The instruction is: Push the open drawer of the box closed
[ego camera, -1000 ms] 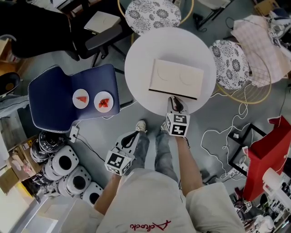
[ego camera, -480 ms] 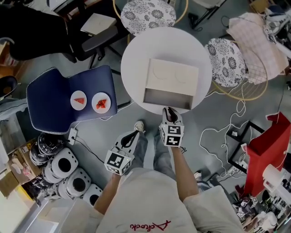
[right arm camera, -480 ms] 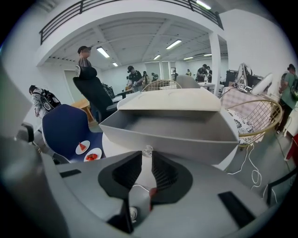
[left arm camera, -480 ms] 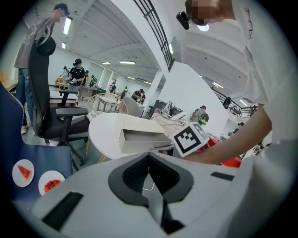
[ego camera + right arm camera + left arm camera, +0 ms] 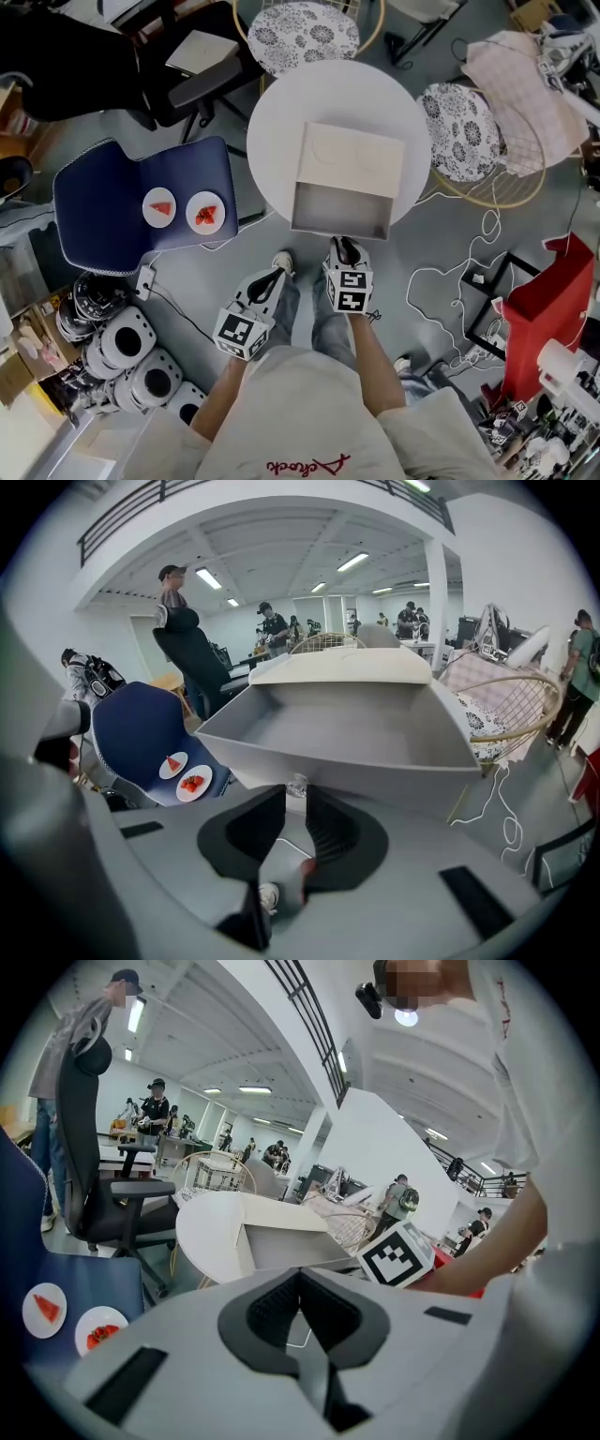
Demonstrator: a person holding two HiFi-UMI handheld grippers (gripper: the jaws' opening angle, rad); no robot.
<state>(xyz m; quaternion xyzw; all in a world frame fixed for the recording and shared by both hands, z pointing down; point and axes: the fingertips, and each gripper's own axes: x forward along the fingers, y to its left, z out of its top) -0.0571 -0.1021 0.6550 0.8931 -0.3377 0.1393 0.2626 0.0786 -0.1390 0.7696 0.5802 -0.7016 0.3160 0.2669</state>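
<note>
Reading my right gripper (image 5: pixel 294 803) view: its clamped jaws cover most of the small clear round knob (image 5: pixel 297 785) on the white open drawer (image 5: pixel 337 728). Overhead, that knob's hidden beneath the gripper. The red angular object (image 5: pixel 553 314) runs off-frame right.

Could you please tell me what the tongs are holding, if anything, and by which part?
The right tongs pinch the drawer by the small knob on its front panel; the left tongs hold nothing.
</note>
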